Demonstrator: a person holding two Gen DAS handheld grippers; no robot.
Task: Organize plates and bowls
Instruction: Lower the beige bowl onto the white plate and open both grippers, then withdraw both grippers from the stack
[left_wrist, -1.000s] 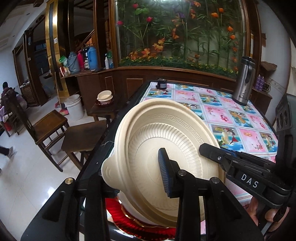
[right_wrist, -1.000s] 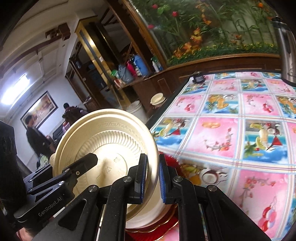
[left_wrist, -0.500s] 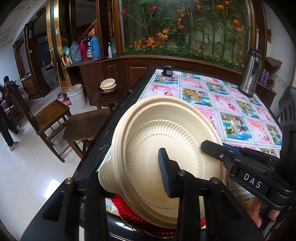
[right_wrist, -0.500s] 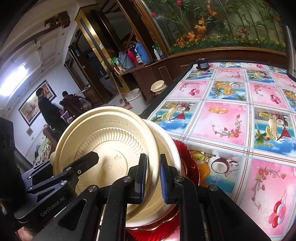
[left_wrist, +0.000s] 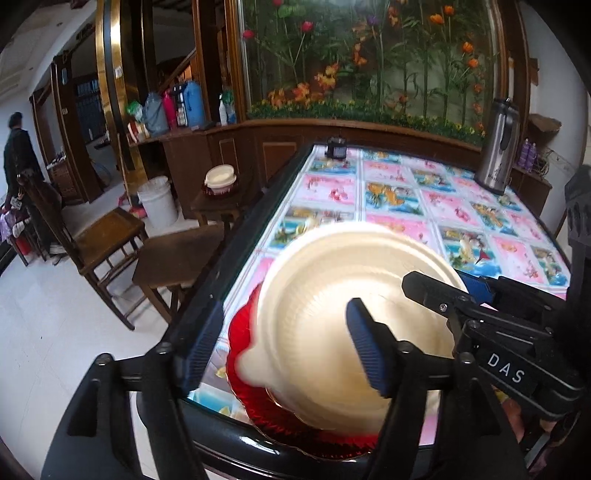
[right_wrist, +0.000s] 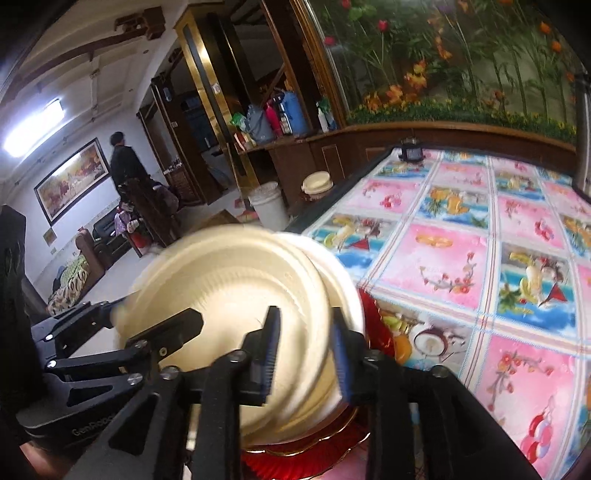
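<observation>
At the near corner of the surface (left_wrist: 406, 206), the cream bowl (left_wrist: 354, 317) sits blurred on the red plate (left_wrist: 243, 332), the left gripper (left_wrist: 280, 343) wide apart, the right gripper (right_wrist: 306, 350) just opening astride its rim, both released.

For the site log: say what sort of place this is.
Most likely a lived-in home's dining room: a table under a patterned cloth, wooden chairs beside it, a big planted glass tank in a wooden cabinet, and flasks and bottles on a sideboard.
</observation>
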